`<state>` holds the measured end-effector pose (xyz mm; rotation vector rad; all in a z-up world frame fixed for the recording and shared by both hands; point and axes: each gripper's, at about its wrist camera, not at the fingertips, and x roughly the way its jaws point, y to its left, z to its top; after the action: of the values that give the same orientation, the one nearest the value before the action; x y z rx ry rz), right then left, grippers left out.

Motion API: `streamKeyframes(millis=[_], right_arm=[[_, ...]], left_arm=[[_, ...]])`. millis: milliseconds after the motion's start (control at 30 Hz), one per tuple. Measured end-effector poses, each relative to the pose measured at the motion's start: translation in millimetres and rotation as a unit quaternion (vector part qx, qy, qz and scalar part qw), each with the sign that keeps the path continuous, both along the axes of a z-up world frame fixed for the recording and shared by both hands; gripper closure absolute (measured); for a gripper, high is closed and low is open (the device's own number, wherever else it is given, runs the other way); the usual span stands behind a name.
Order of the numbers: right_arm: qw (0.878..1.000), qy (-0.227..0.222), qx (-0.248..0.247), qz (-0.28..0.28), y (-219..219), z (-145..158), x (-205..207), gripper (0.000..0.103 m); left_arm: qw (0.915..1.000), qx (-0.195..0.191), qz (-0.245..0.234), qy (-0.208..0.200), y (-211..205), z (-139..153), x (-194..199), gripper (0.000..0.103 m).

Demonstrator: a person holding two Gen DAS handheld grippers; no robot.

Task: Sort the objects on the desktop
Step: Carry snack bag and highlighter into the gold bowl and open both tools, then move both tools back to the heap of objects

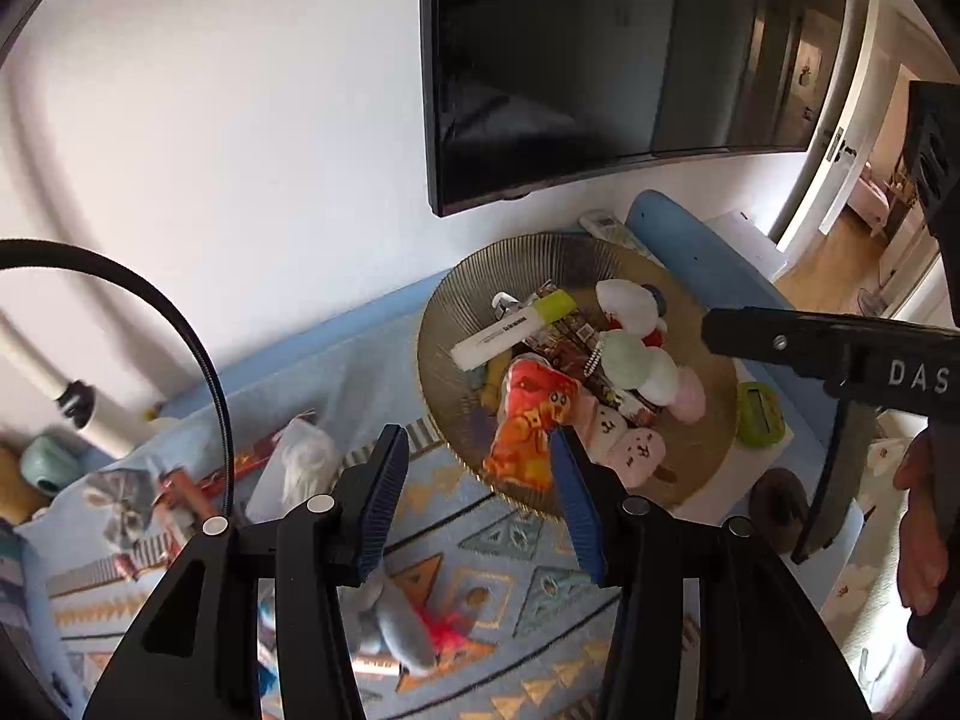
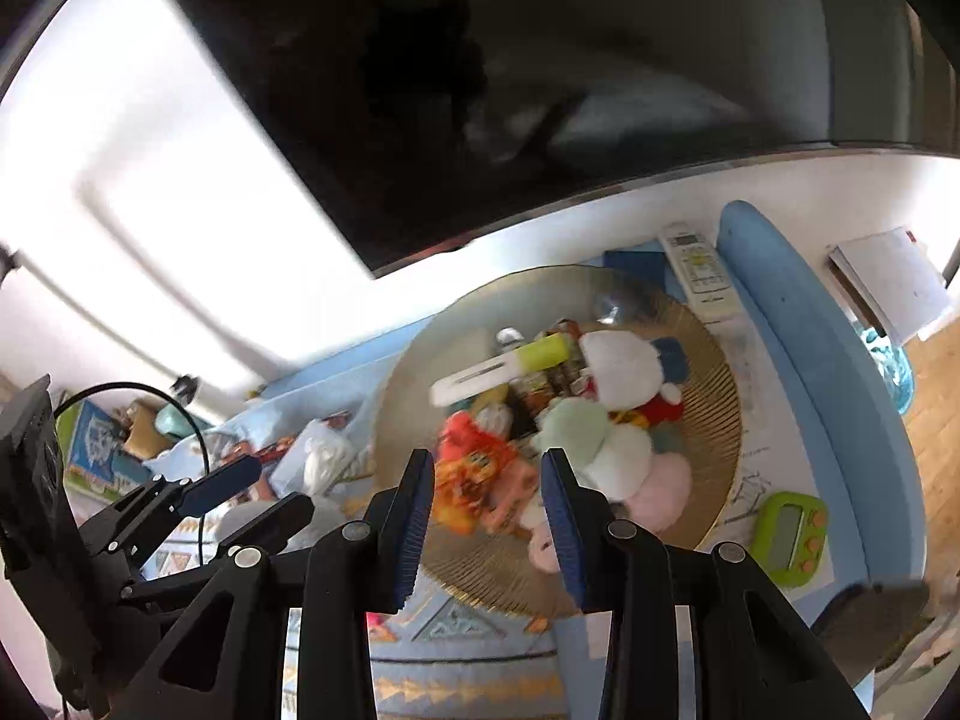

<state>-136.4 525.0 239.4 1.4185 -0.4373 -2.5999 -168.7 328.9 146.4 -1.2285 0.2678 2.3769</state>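
A gold ribbed bowl (image 1: 438, 384) on the blue patterned cloth holds a white and yellow marker (image 1: 510, 327), an orange snack packet (image 1: 528, 426), pastel plush toys (image 1: 642, 366) and several small wrappers. My left gripper (image 1: 477, 438) hangs open just short of the bowl's near rim, with nothing between its blue pads. In the right wrist view my right gripper (image 2: 487, 462) is open above the bowl (image 2: 714, 396). The orange packet (image 2: 474, 474) lies below the gap, blurred. The right gripper's fingers (image 1: 774, 339) reach in over the bowl's right side.
Beside the bowl sit a green timer (image 2: 789, 534) and a white remote (image 2: 699, 270). A white wrapped packet (image 1: 306, 462), a small blue plush (image 1: 402, 630) and other clutter lie left of it. A black cable (image 1: 198, 360) arcs at the left. A dark screen (image 1: 600, 60) hangs on the wall.
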Motion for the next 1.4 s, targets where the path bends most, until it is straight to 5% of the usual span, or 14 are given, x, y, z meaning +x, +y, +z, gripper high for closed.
streamKeyframes(millis=[533, 867, 1133, 1400], right_arm=[[0.999, -0.023, -0.002, 0.024, -55, -6, 51, 0.066], [0.997, -0.046, -0.033, 0.044, -114, -26, 49, 0.066], [0.994, -0.06, -0.044, 0.083, -192, -43, 45, 0.066], [0.994, -0.058, -0.011, 0.092, -223, -41, 22, 0.066]], left_arm=[[0.9995, 0.018, 0.016, -0.021, -53, -10, 54, 0.056], [0.9938, 0.011, 0.099, -0.05, -155, -37, 64, 0.056], [0.9753, 0.048, 0.204, -0.069, -287, -63, 23, 0.056], [0.9686, 0.105, 0.211, -0.079, -321, -95, -58, 0.056]])
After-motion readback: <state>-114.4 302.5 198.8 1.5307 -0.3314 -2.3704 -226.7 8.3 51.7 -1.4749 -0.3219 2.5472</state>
